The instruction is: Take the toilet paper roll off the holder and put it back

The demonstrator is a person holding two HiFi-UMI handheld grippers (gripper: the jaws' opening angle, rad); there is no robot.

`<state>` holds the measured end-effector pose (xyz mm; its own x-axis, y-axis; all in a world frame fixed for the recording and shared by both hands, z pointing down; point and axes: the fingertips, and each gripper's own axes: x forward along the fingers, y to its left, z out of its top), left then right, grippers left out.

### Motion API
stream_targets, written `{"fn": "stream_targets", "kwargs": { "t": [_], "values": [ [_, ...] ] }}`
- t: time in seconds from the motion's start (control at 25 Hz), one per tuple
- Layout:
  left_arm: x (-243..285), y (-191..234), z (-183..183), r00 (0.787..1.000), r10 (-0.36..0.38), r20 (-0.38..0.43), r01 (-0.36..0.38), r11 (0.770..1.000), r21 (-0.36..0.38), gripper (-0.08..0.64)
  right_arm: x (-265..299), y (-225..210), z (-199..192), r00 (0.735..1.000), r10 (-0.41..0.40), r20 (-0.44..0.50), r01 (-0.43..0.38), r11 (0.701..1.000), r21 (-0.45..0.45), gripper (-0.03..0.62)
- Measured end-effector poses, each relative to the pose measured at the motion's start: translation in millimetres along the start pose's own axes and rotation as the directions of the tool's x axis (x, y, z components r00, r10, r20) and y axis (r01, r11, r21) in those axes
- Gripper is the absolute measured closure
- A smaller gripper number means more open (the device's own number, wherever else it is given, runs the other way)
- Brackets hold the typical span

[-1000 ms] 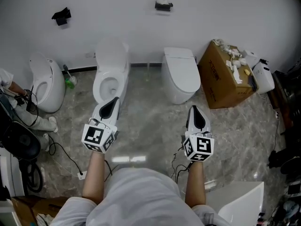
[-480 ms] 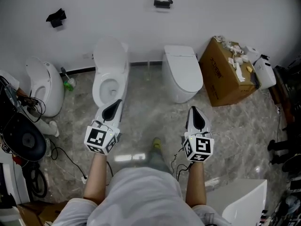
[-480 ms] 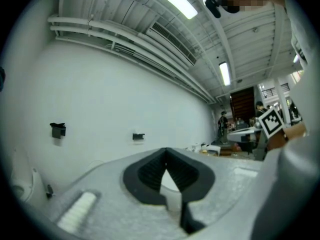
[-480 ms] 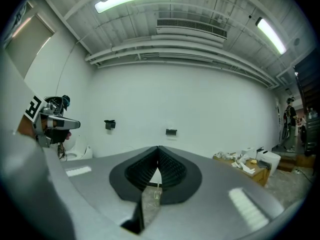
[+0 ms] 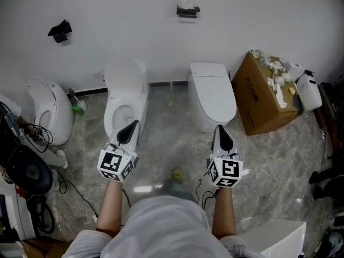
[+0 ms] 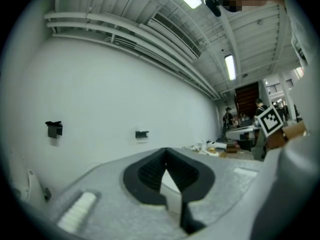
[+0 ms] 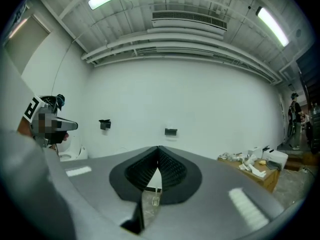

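Observation:
On the white wall a small black holder (image 5: 187, 9) is mounted high between the two toilets; a pale roll on top of it barely stands out from the wall. The holder also shows as a small dark block in the left gripper view (image 6: 142, 134) and the right gripper view (image 7: 171, 132). My left gripper (image 5: 133, 124) is shut and empty, held level over the open toilet. My right gripper (image 5: 221, 128) is shut and empty too, in front of the closed toilet. Both point at the wall, well short of the holder.
A second black fitting (image 5: 59, 30) hangs on the wall at the left. An open toilet (image 5: 124, 98), a closed toilet (image 5: 212, 93) and a third toilet (image 5: 47, 109) stand along the wall. A cardboard box (image 5: 266, 101) with scraps sits at the right; cables and gear (image 5: 24, 165) lie at the left.
Both grippers and the view have moved toward the wall; the toilets and box sit lower in the picture. A foot has stepped into sight on the floor. Both jaws stayed shut.

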<state>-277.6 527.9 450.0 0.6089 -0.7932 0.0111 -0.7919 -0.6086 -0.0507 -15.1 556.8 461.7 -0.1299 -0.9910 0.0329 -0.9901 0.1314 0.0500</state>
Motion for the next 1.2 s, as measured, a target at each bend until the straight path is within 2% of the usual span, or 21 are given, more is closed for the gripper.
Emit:
{"fn": "stream_targets", "kwargs": {
  "t": [0.56,0.92,1.2],
  "values": [
    [215.6,44.4,9.2,0.999,0.029,-0.015,-0.029,1.0,0.0,0.56,196.3,-121.4,12.2,0.999,0.048,0.003,-0.048,0.999,-0.005,0.592],
    [290.8,66.2,11.0,0.999,0.039,-0.024,-0.039,0.999,0.008,0.56,268.5,-156.4,4.8,0.997,0.072,-0.019,-0.073,0.997,-0.006,0.592],
    [340.3,105.1,1.9,0.999,0.036,-0.032,-0.036,0.999,0.001,0.56,326.1,-163.3,-4.2,0.997,0.069,-0.032,-0.069,0.998,-0.013,0.592]
  ]
}}
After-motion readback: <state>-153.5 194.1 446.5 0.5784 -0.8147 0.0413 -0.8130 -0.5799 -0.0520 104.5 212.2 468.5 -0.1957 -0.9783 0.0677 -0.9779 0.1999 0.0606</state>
